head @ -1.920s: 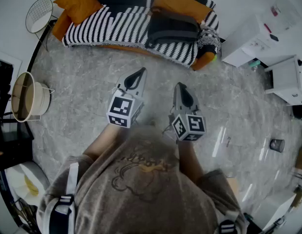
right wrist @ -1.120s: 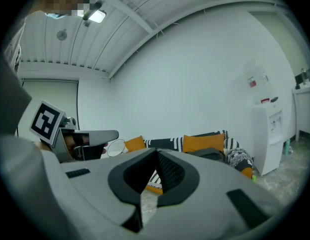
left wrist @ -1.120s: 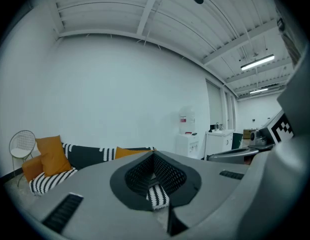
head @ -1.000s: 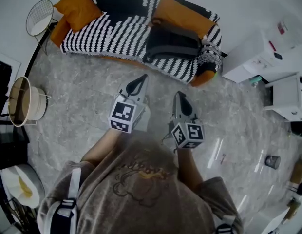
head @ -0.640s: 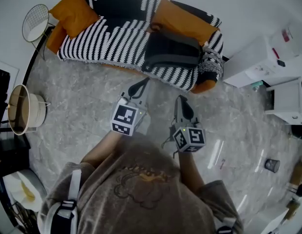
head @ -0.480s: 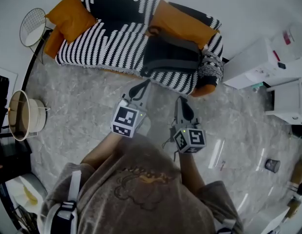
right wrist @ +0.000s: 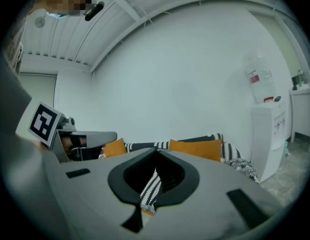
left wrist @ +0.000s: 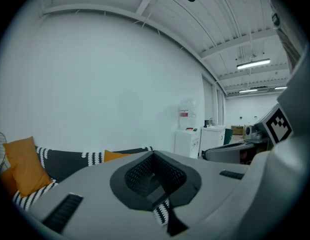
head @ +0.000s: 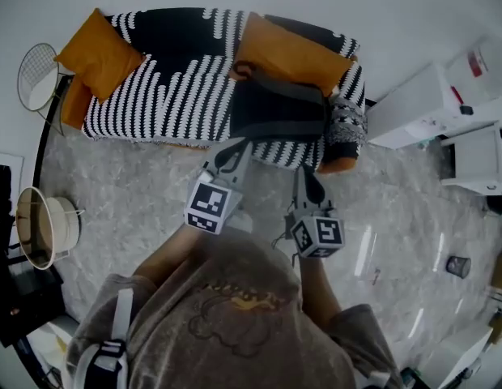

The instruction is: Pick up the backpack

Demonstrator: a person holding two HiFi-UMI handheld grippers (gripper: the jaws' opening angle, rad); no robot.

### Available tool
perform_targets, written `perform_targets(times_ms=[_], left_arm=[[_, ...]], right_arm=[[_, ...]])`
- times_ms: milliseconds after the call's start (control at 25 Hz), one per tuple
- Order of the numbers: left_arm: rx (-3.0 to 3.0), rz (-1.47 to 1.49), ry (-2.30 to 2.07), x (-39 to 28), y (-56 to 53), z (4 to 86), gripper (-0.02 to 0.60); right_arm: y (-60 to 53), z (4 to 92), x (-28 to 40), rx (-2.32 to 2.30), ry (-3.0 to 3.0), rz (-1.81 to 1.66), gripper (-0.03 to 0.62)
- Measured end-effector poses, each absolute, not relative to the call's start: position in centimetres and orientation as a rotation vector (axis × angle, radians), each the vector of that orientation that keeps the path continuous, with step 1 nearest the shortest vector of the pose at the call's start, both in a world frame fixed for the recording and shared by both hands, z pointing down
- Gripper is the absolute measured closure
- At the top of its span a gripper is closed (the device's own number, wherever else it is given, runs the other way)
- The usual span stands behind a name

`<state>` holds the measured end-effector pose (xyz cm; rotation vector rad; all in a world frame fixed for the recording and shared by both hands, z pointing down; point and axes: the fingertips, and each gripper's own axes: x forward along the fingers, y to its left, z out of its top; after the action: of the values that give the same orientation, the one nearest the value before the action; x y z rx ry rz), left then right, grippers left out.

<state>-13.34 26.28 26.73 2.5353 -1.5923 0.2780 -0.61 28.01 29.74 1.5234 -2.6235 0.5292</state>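
Wire side table (head: pixel 38 65): far out at 10 o'clock, round mesh top, hard against the sofa's left end.
Basket (head: pixel 40 227): cream, open-topped, on the grey marbled floor (head: pixel 129 193) at 9 o'clock, well apart from everything else.
Orange cushion (head: pixel 97 55): propped on the sofa's left end, at 11 o'clock.
Sofa (head: pixel 178 87): runs across the top at 12 o'clock under a black-and-white striped throw; the left gripper view catches the same cushion (left wrist: pixel 25 166) low at 8 o'clock.
Left gripper (head: pixel 237 144): clenched and empty. In its own view the two jaws meet tip to tip (left wrist: pixel 155 155), with only a sliver of striped throw showing through the gap behind them. It hangs over the floor and noses at the sofa's front edge, the backpack at its 1 o'clock.
Backpack (head: pixel 279 108): there it is, dark grey, lying flat on the sofa seat right of centre, a second orange cushion (head: pixel 287 55) behind it at 12 o'clock. Neither gripper is on it.
Right gripper (head: pixel 303 173): clenched too, nothing held, jaws closed in its own view (right wrist: pixel 156 153). It sits just beside its partner, backpack at its 11 o'clock.
White cabinets (head: pixel 421 104): at 2 o'clock, just past the sofa's right end.
Dark cup (head: pixel 459 266): alone on the floor at 4 o'clock.
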Motion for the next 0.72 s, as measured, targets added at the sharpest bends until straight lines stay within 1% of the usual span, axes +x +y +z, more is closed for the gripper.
perform_targets(times_ms=[720], left_arm=[[2.623,0.293,-1.39,-10.1,15.5,28.7,0.581]], right_arm=[[19.1,31.1,2.0,1.708,-2.485,0.575,0.594]])
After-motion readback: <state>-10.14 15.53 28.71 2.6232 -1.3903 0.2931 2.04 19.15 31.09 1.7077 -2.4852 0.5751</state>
